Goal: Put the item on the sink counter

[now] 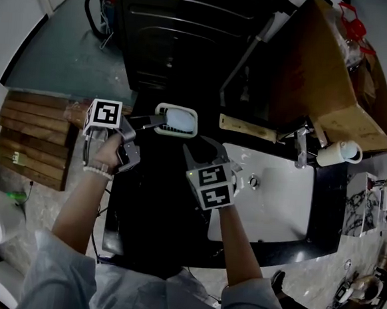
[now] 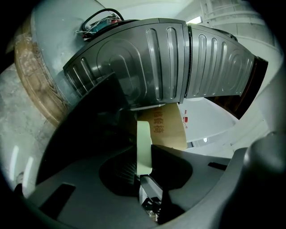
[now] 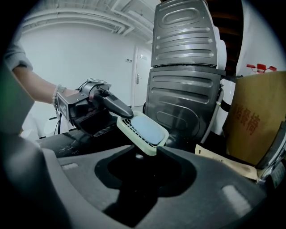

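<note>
A pale green soap dish (image 1: 177, 120) with a light blue bar in it hangs tilted over the black sink counter (image 1: 150, 200). My left gripper (image 1: 155, 121) is shut on the dish's left rim; in the left gripper view that rim (image 2: 143, 147) stands edge-on between the jaws (image 2: 145, 173). In the right gripper view the dish (image 3: 143, 131) and the left gripper (image 3: 115, 105) clamping it show plainly. My right gripper (image 1: 204, 149) stands open just right of the dish, whose lower edge hangs at the mouth of its jaws (image 3: 145, 163). I cannot tell whether they touch.
A white basin (image 1: 277, 197) with a faucet (image 1: 301, 150) sits in the counter's right half. A dark grey appliance (image 1: 183, 36) stands behind the counter, a cardboard box (image 1: 333, 75) to its right, a white cup (image 1: 340, 153) beside the faucet. Wooden slats (image 1: 31, 138) lie at the left.
</note>
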Available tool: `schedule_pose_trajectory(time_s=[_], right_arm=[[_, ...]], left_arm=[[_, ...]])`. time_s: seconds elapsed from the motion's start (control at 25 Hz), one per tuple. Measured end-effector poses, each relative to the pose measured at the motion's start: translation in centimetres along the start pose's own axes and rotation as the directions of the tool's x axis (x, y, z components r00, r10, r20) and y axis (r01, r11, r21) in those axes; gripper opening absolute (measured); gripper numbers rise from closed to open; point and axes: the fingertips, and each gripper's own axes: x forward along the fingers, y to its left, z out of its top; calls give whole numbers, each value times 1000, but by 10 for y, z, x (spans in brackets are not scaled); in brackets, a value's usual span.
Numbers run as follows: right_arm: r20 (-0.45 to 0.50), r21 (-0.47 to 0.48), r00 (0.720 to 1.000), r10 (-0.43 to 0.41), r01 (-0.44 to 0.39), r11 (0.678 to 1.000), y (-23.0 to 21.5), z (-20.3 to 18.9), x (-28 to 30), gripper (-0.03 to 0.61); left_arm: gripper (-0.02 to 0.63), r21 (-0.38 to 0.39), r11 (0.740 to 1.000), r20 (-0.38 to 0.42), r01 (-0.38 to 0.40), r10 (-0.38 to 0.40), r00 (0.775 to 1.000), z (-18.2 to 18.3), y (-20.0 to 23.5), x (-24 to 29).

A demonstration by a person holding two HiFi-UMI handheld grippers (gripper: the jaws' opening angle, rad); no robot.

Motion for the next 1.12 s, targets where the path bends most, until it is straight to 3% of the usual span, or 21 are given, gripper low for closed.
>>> schedule_pose_trajectory(time_s=[0.28, 0.52, 0.8, 1.12], right_arm=[[-34, 50, 999, 7, -5, 999, -8, -6, 10, 147], [-35, -40, 999, 14, -15, 999, -1, 3, 11, 173], [-14, -64, 999, 37, -38, 997, 4, 8, 14, 166], [-26, -51, 1000, 13, -15, 999, 2, 8, 16, 141]], left_arm=[[83, -2, 1000, -12, -13, 13, 1000, 3, 2, 1], [83, 2, 1000, -36, -31, 31, 999, 2, 3, 2], [83, 4, 999, -45, -41, 41, 998, 5, 3, 3], [109, 81, 989, -45, -120, 124, 991, 9, 8, 2]])
